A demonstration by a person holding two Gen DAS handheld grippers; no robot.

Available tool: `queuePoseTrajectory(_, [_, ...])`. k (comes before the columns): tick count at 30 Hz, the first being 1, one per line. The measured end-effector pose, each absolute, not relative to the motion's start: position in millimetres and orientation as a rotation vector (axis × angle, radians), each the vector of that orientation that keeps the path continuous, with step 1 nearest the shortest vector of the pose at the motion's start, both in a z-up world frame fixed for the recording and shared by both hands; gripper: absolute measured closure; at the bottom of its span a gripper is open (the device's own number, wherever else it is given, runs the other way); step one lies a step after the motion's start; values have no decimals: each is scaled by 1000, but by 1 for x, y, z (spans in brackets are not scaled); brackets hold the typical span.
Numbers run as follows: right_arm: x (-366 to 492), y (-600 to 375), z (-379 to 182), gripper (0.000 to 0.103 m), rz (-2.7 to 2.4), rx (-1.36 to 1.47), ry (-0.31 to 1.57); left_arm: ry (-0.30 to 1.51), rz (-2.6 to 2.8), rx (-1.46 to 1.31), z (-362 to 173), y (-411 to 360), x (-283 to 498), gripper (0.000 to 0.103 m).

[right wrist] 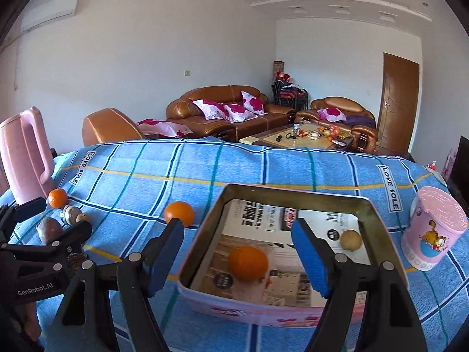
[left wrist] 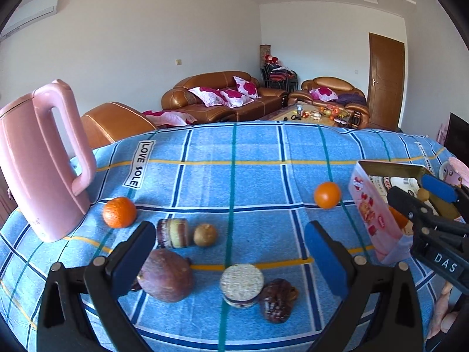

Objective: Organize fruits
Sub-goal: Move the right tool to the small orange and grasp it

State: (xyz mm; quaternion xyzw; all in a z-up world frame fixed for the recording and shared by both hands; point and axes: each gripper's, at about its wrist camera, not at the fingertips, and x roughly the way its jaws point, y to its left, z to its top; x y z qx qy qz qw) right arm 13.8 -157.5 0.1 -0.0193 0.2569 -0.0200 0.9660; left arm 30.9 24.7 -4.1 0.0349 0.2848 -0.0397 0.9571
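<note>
My left gripper (left wrist: 230,259) is open and empty above a cluster on the blue checked cloth: a purple-brown fruit (left wrist: 165,275), a small brown kiwi (left wrist: 205,235), two round sandwich cakes (left wrist: 241,284) (left wrist: 172,232) and a dark pastry (left wrist: 277,299). Loose oranges lie by the kettle (left wrist: 119,211) and near the tin (left wrist: 327,194). My right gripper (right wrist: 239,253) is open and empty over the pink tin (right wrist: 263,312), just above an orange (right wrist: 248,262) inside it. A kiwi (right wrist: 350,240) also lies in the tin.
A pink kettle (left wrist: 41,161) stands at the table's left. A pink Garfield canister (right wrist: 433,231) stands right of the tin. Printed paper (right wrist: 263,214) lines the tin. Sofas and a coffee table are behind the table.
</note>
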Motion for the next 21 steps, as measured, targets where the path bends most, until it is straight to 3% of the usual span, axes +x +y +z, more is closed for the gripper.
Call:
queuePoseTrajectory(10, [66, -111, -12, 27, 15, -114, 633, 565, 1, 25, 5, 86, 43, 0])
queuePoseTrajectory(15, [92, -94, -24, 42, 21, -173, 718, 562, 47, -7, 9, 118, 50, 0])
queuePoseTrajectory(21, [115, -86, -37, 45, 3, -235, 809, 591, 80, -89, 9, 153, 59, 0])
